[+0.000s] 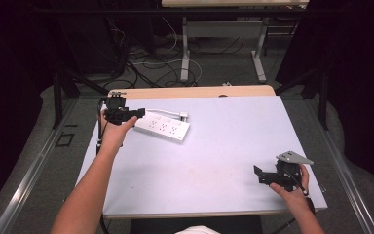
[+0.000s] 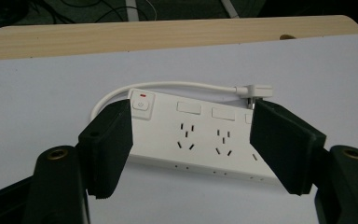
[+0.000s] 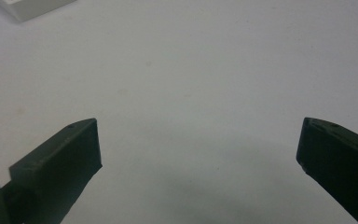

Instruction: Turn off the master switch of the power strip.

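Note:
A white power strip (image 1: 163,126) lies on the pale table (image 1: 224,146) at the far left, its white cord (image 2: 168,86) looped behind it and ending in a plug (image 2: 256,90). My left gripper (image 1: 139,113) hovers at the strip's left end. In the left gripper view the strip (image 2: 200,130), with its switch and sockets, sits between and just beyond the left gripper (image 2: 191,149); the pads stand apart and do not press on it. My right gripper (image 1: 259,174) rests near the front right, open over bare table (image 3: 198,149). A corner of the strip (image 3: 32,7) shows far off.
A wooden strip (image 1: 190,91) runs along the table's far edge. Beyond it are floor cables (image 1: 151,63) and the legs of another table (image 1: 185,48). Dark frame posts stand at both sides. The table drops off close to my right hand.

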`<action>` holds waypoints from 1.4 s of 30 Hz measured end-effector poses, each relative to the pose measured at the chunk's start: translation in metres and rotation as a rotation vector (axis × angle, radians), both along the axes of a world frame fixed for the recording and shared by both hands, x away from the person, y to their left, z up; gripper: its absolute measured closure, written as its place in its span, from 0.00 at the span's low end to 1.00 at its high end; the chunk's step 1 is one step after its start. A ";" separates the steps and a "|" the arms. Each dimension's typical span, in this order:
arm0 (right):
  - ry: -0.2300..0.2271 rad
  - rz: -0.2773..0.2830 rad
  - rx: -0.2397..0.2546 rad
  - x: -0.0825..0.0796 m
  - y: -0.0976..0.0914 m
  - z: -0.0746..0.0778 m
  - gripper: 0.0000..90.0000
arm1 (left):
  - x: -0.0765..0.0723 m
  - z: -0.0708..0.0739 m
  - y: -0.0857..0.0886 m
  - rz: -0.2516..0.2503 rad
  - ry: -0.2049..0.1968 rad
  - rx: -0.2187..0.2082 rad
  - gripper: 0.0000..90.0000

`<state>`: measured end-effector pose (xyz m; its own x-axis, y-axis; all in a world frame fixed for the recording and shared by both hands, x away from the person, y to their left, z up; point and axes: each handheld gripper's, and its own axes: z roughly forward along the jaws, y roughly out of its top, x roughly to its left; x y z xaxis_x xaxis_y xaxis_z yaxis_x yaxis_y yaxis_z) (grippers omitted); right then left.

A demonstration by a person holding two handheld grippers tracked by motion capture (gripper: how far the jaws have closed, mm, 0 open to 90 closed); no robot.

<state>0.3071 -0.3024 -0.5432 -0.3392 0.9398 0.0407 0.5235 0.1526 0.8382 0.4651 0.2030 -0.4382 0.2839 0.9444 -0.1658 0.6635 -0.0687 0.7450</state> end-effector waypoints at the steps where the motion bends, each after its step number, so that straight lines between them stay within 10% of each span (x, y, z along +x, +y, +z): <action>1: 0.002 -0.001 0.003 0.000 0.000 0.000 0.00 | 0.002 0.000 0.000 0.001 0.005 0.002 0.34; 32: 0.000 -0.012 0.006 0.000 -0.001 -0.001 0.00 | 0.048 0.008 -0.012 -0.040 -0.042 0.123 0.41; 42: 0.000 -0.020 0.012 0.000 -0.002 -0.002 0.00 | 0.065 0.008 -0.011 -0.013 0.003 0.122 0.44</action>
<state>0.3075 -0.3040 -0.5447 -0.3206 0.9458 0.0521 0.5263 0.1321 0.8400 0.5300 0.1917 -0.4300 0.2962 0.9538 -0.0502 0.6639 -0.1678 0.7287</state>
